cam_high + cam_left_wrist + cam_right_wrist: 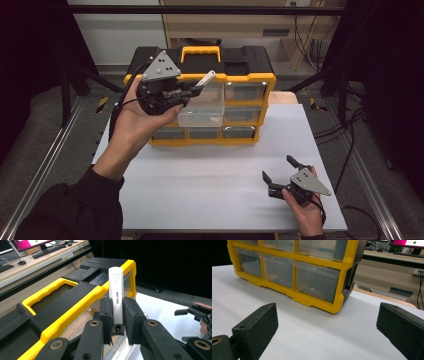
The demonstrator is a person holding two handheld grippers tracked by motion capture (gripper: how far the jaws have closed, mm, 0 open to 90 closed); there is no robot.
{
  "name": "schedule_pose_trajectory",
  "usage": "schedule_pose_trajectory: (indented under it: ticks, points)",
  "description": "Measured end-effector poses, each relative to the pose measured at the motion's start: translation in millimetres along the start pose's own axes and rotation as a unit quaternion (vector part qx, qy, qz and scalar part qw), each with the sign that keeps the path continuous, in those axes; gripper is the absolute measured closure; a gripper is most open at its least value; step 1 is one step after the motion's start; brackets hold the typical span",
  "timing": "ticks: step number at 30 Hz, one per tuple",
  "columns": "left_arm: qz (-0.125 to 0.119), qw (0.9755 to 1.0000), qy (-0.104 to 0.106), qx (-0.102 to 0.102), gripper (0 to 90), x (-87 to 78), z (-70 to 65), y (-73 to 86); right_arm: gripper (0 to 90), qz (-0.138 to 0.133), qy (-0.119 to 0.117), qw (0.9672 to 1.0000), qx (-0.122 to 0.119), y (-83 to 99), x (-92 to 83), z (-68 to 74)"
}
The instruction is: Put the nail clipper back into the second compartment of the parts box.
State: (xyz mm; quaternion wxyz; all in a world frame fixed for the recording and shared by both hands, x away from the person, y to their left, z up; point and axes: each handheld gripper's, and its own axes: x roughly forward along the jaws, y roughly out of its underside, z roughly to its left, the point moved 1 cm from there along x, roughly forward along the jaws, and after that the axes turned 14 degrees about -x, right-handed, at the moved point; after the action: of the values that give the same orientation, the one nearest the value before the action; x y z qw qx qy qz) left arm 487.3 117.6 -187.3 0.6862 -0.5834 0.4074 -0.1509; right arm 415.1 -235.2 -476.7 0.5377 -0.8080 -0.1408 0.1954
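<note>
Across the middle of the high view a white table (210, 195) is seen, framed by metal rails and dark curtains, with a wooden desk and cables in the upper part of the frame. At the far edge of the table, in the upper centre of that view, a yellow and black organiser box (250, 85) is stood, fitted with clear drawers; one clear drawer (202, 112) is pulled out. In the upper left of the high view the left tongs (197, 86) are held above the open drawer, and a slim white stick (116, 298) is pinched between their pads. In the left gripper view the stick is shown upright, long and glossy, printed with dark lettering along its length and ended by a dark tip at the bottom. At the lower right of the high view the right tongs (280, 169) are spread wide with nothing between them, close above the table.
</note>
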Motion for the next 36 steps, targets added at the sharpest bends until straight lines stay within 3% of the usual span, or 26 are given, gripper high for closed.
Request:
schedule_pose_trajectory:
  ticks: [4, 9, 36]
  points:
    - [-0.009, 0.9999, -0.014, -0.001, 77.3, -0.5, 1.1, -0.2, 3.6, -0.001, 0.001, 1.0, 0.001, 0.0, -0.1, -0.2]
    - [-0.017, 0.9998, -0.013, -0.005, 77.4, 0.0, 1.1, -0.5, 3.6, 0.001, 0.0, 1.0, 0.0, 0.2, 0.2, 0.2]
    - [0.0, 0.9996, -0.003, -0.027, 77.3, 11.0, 8.9, 13.4, 3.8, 0.004, -0.002, 1.0, -0.002, 0.0, 0.2, 0.5]
